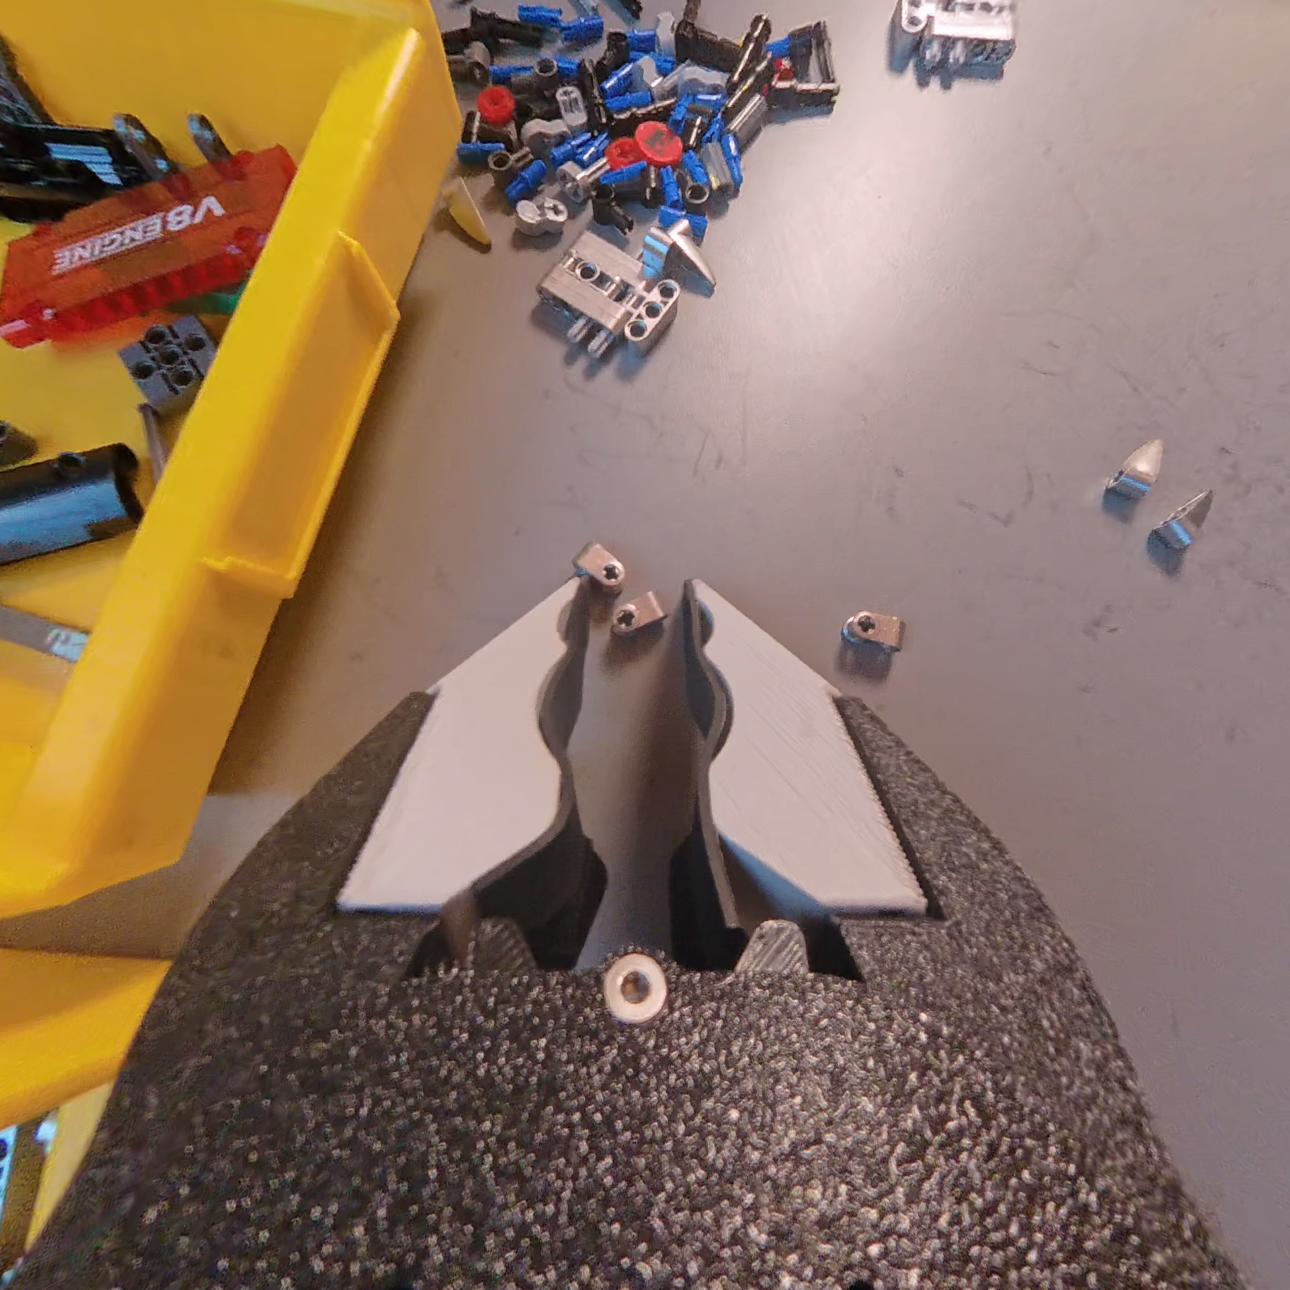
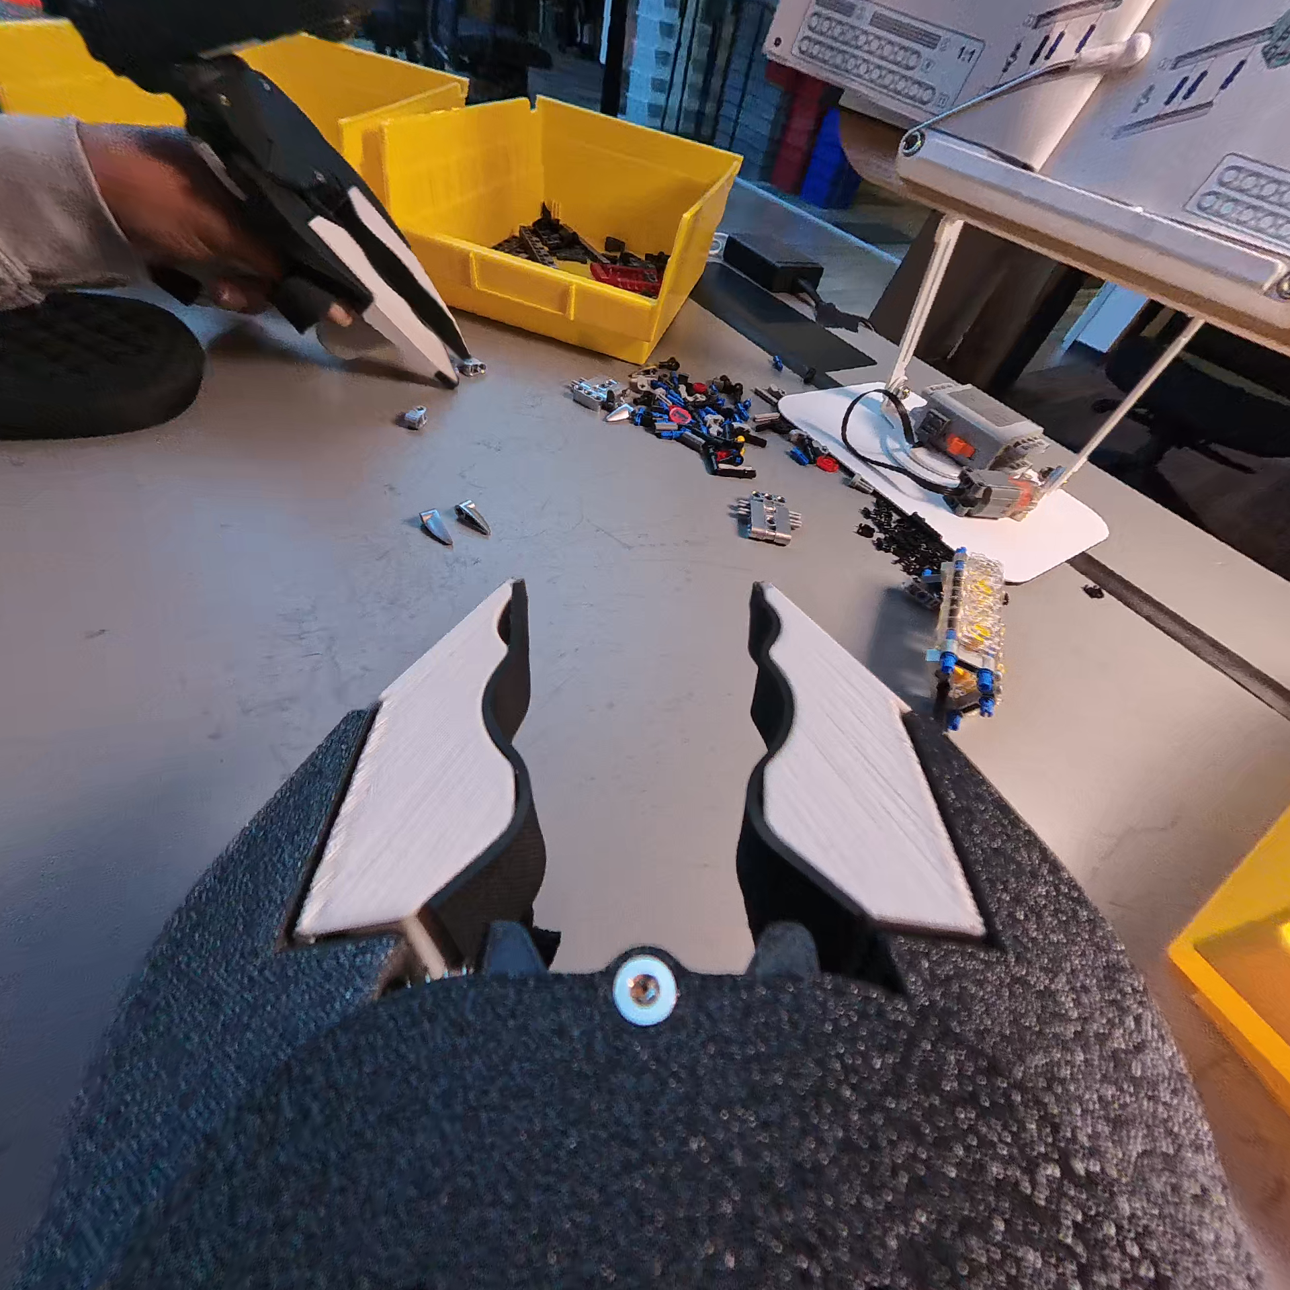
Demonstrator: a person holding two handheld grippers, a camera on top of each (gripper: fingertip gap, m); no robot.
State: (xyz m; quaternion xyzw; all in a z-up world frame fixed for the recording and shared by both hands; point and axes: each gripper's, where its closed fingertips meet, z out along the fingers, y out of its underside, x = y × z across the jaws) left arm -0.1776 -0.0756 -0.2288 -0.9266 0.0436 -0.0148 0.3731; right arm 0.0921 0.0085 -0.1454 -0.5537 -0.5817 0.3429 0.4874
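Fingers of my left gripper [image 1: 632, 593] sit slightly apart around one small grey connector [image 1: 636, 617], nothing clamped yet; right gripper [image 2: 639, 593] hovers wide apart, empty, over the table [image 2: 209, 593].

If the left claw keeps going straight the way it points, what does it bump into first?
Probably the small grey connector piece lying on the table right between the tips of the left claw. A second one sits by its left tip.
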